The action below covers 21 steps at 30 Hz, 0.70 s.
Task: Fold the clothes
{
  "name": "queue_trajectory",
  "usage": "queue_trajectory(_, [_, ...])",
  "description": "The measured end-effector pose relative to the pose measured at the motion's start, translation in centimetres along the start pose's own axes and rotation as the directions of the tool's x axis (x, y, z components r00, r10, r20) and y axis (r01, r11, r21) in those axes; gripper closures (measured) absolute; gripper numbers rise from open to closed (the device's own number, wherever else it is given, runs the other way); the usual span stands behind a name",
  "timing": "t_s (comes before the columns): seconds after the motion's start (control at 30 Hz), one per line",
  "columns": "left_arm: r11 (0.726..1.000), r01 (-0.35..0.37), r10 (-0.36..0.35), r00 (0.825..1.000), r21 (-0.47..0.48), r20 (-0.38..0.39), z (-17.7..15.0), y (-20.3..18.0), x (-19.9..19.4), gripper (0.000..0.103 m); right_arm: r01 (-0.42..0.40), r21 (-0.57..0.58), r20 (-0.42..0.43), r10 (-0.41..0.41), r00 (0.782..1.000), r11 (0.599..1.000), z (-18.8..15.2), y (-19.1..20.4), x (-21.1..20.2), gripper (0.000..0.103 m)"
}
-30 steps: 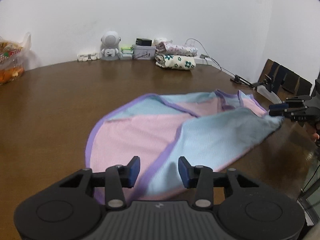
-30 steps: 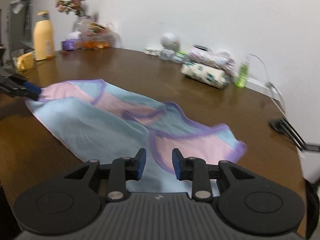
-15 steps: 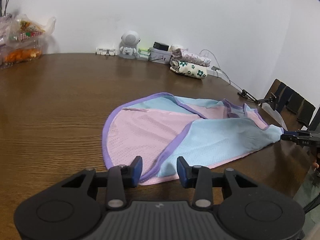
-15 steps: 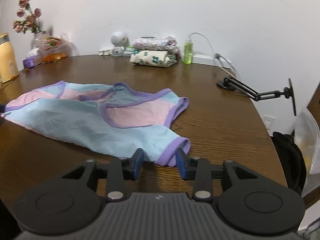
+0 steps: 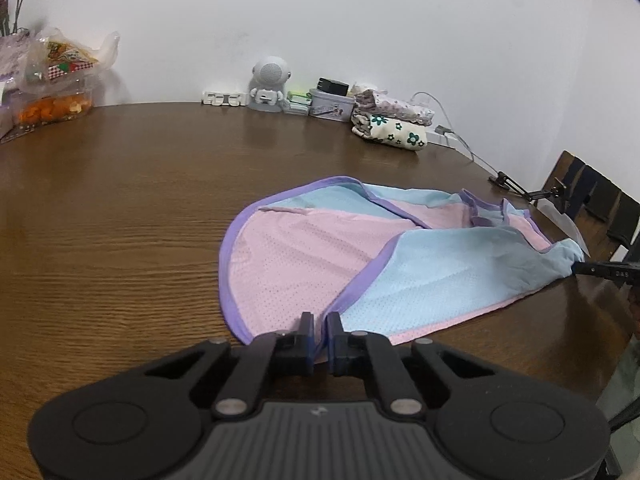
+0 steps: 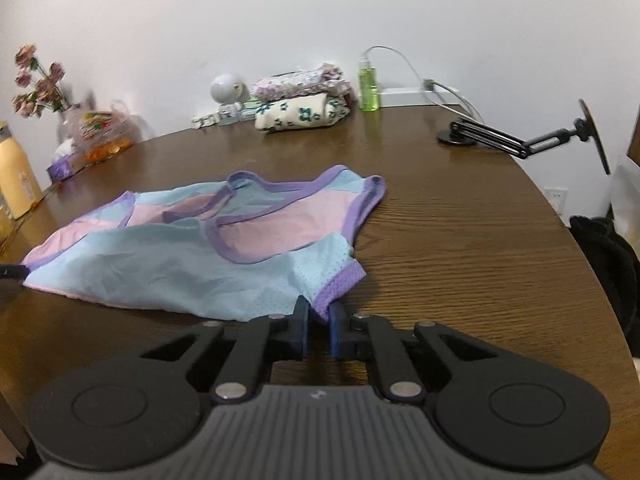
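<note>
On the brown wood table (image 5: 120,216) lies a thin top (image 5: 360,252) with tiny holes, pink and blue with purple trim. It is spread out near the table's round front edge. The left gripper (image 5: 319,334) has just closed and pinches the near hem. The right gripper (image 6: 319,322) has just closed too and pinches a purple strap end. Lots of bare table sits to the left and behind the top. Folded flower cloths (image 5: 390,124), a small white robot toy (image 5: 269,88) and a tin (image 5: 332,105) line the far edge by the wall.
</note>
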<state>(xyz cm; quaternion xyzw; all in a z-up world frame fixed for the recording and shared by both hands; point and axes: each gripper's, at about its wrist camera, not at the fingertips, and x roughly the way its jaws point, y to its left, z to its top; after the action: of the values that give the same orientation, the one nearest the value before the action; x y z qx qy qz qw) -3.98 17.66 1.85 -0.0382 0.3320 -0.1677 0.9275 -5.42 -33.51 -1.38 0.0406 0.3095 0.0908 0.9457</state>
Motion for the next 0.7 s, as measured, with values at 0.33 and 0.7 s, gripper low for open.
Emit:
queue_trajectory(0.33, [1.0,0.005,-0.005,1.0,0.021,-0.029,-0.6,-0.2,-1.1,0.101,0.047,0.024,-0.009,-0.047,0.999,0.999,-0.9,-1.0,-3.4,0.096])
queue_trajectory(0.7, [1.0,0.015,-0.015,0.999,0.0,0.047,-0.3,-1.0,-3.3,0.088,0.116,0.086,0.011,-0.118,0.993,0.99,-3.5,-1.8,-8.4,0.08])
